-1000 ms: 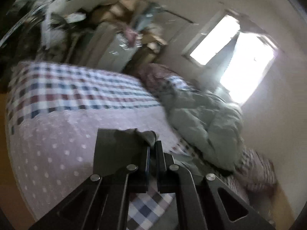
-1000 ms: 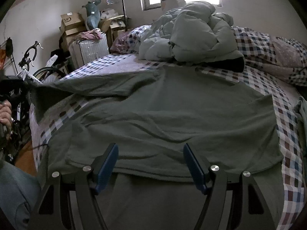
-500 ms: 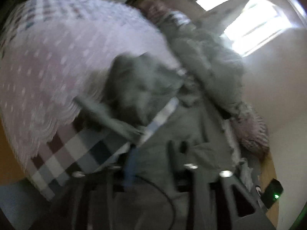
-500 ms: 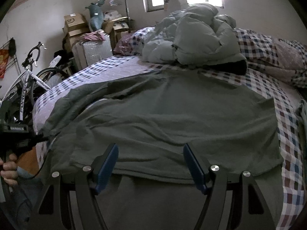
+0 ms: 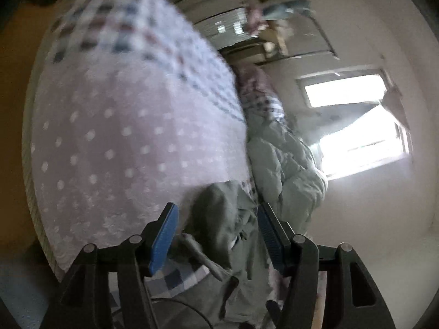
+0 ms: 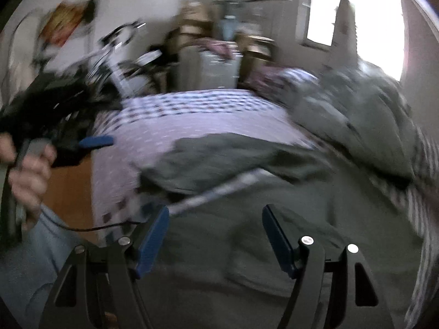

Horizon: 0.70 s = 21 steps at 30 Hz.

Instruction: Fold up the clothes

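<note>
1. I take the bed (image 6: 208, 115) as my landmark: it fills both views, covered by a checked sheet with a pale dotted panel along its near edge.
2. The grey-green garment (image 6: 274, 219) lies spread over the bed's near half, right under my right gripper; one sleeve (image 6: 233, 159) is folded back across it toward the bed's middle. From the left wrist I see the same garment (image 5: 219, 219) bunched at the bed's edge.
3. A rumpled pale-green duvet (image 6: 362, 126) is heaped at the far end of the bed, below the bright window (image 6: 354, 13).
4. Beyond the bed's far side stand stacked cardboard boxes (image 6: 192, 27) and a pale case (image 6: 216, 68) with a pinkish cloth on top; what the boxes hold I cannot tell, the view is blurred.
5. A bicycle (image 6: 115, 54) stands past the bed's left corner.
6. My right gripper (image 6: 214, 235) hangs over the garment, jaws wide apart, gripping nothing.
7. My left gripper (image 5: 216, 235) points at the bunched cloth at the bed's edge, jaws spread, nothing clamped between them; in the right view it (image 6: 96, 141) sits off the bed's left edge, held by a hand (image 6: 30, 172).
</note>
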Available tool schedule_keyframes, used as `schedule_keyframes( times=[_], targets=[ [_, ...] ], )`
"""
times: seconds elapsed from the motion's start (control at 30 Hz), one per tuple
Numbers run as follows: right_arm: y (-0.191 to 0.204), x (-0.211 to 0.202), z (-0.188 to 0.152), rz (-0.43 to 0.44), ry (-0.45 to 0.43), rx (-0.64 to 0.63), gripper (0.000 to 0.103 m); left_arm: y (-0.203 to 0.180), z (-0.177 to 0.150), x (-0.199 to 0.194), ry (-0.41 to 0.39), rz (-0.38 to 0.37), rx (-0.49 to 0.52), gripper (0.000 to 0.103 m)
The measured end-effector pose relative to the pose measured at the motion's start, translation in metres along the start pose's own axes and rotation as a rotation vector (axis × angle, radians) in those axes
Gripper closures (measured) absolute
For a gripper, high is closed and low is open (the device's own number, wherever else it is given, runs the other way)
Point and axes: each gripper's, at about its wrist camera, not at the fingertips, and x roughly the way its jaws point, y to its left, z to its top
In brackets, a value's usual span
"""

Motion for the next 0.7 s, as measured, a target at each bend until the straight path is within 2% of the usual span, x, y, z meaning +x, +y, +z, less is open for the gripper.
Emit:
schedule_keyframes(
  times=[0.13, 0.27, 0.3, 0.37, 0.5, 0.53, 0.57, 0.63, 0.7],
  targets=[
    [0.063, 0.023, 0.024, -0.008, 0.003, -0.25, 0.03, 0.027, 0.003, 0.023, 0.116, 0.003, -0.128, 0.039],
    [0.106, 0.047, 0.036, -0.033, 0.017, -0.516, 0.032, 0.034, 0.008, 0.026, 0.139, -0.016, -0.159, 0.039],
    [0.113, 0.054, 0.037, -0.039, 0.031, -0.57, 0.036, 0.034, 0.009, 0.025, 0.136, -0.022, -0.161, 0.039],
    [0.118, 0.07, 0.035, -0.056, 0.073, -0.641, 0.051, 0.034, 0.01, 0.023, 0.14, -0.029, -0.163, 0.039],
    [0.13, 0.101, 0.033, -0.09, 0.157, -0.782, 0.066, 0.035, 0.009, 0.026, 0.17, -0.031, -0.171, 0.039],
    [0.131, 0.108, 0.032, -0.099, 0.178, -0.808, 0.088, 0.036, 0.008, 0.026, 0.18, -0.027, -0.17, 0.039],
    [0.129, 0.11, 0.031, -0.114, 0.191, -0.813, 0.102, 0.036, 0.007, 0.025, 0.19, -0.023, -0.169, 0.039],
    [0.119, 0.101, 0.037, -0.127, 0.163, -0.754, 0.101, 0.036, 0.003, 0.025, 0.203, -0.013, -0.159, 0.039],
    [0.102, 0.079, 0.049, -0.131, 0.108, -0.62, 0.101, 0.033, -0.002, 0.025, 0.207, -0.014, -0.144, 0.039]
  ],
)
